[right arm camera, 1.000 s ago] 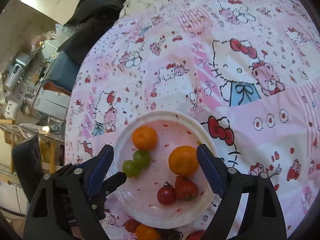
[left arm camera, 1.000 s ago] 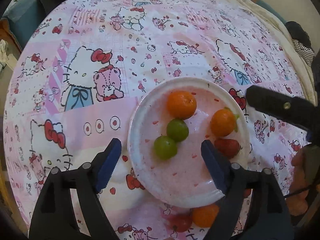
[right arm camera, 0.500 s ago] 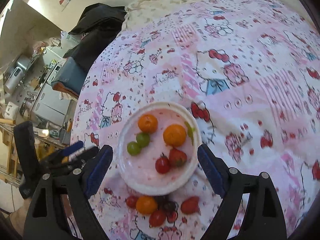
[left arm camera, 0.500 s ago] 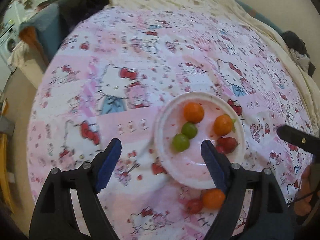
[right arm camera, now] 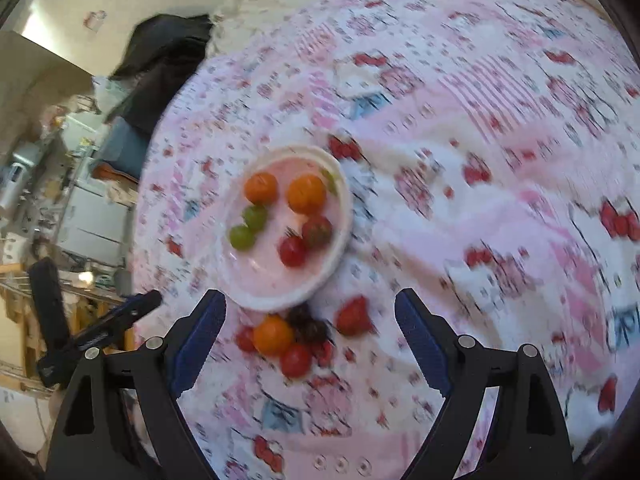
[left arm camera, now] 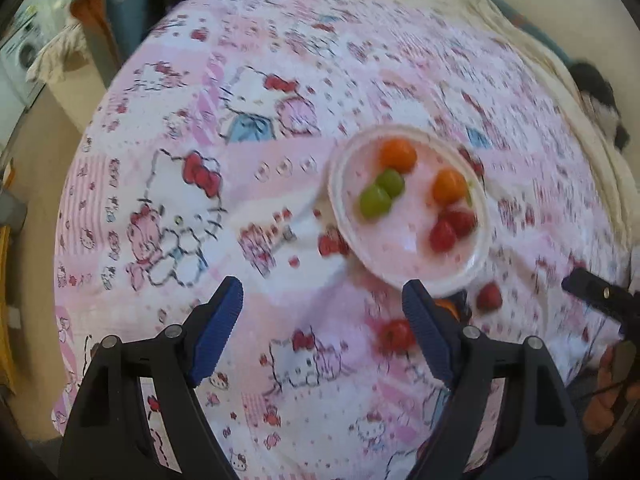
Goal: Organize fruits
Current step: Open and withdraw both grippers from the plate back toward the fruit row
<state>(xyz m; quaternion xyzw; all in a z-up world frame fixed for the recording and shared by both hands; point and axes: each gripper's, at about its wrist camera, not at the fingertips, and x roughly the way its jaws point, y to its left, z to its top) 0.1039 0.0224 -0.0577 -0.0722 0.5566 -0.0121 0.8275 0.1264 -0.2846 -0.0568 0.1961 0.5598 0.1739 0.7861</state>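
Observation:
A white plate (left arm camera: 478, 256) (right arm camera: 340, 184) sits on a pink cartoon-print cloth and holds two oranges (left arm camera: 398, 155), two green fruits (left arm camera: 376, 200) (right arm camera: 242, 236) and two red fruits (left arm camera: 452, 228) (right arm camera: 294, 250). Loose fruit lies on the cloth below the plate: an orange (right arm camera: 273, 335), a strawberry (right arm camera: 353, 316), dark berries (right arm camera: 308, 322) and red tomatoes (right arm camera: 296, 360) (left arm camera: 396, 334). My left gripper (left arm camera: 322, 334) is open and empty, high above the cloth left of the plate. My right gripper (right arm camera: 310, 338) is open and empty, high above the loose fruit.
The cloth covers a round table (left arm camera: 160, 320). Dark clothing (right arm camera: 160, 56) lies at its far edge. Shelves and appliances (right arm camera: 80, 208) stand past the left edge. Both views are blurred.
Both grippers have pulled up and back from the plate, which now looks smaller and farther away. The loose fruit below the plate has come into view. Jaws stay open.

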